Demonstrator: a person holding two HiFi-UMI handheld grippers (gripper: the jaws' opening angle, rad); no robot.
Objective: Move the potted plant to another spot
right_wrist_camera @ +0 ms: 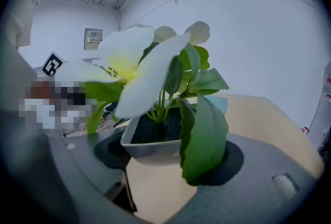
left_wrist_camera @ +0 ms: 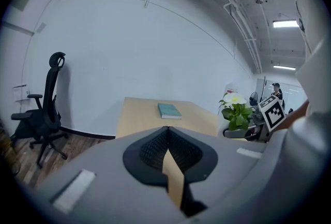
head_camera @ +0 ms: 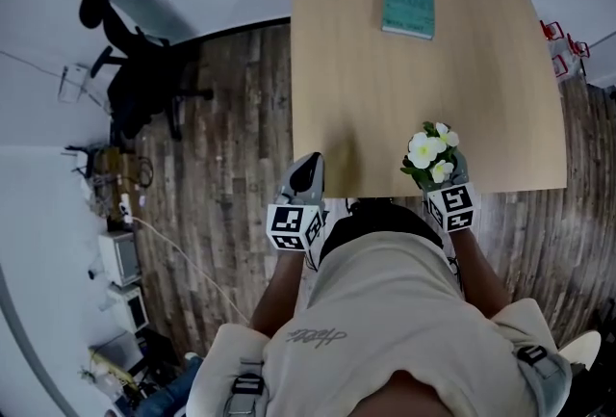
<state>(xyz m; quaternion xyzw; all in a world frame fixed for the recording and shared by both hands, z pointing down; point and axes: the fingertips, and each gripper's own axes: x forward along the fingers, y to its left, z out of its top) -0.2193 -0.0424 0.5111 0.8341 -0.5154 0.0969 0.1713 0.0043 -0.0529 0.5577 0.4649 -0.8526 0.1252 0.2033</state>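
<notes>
Right gripper view showed the right gripper (right_wrist_camera: pixel 168 158) spread wide and pinching the potted plant (right_wrist_camera: pixel 152 143) by its pot, over the near right edge of the table (head_camera: pixel 404 88). The pot was pale, smooth and squarish with rounded corners, so it might slip through the black textured pads. A broad, glossy leaf drooped beside one pad and could get crushed. Tall white blooms could tip it if it were set down too near the edge. The left gripper (left_wrist_camera: pixel 166 132) was pressed together and empty. A teal book (head_camera: pixel 408 5) lay at the far side on light wood grain.

Your potted plant (head_camera: pixel 431 155) has white blooms, green leaves and a grey pot; beyond it, a teal book (head_camera: pixel 408 5) on the tan table (head_camera: pixel 356 68).
</notes>
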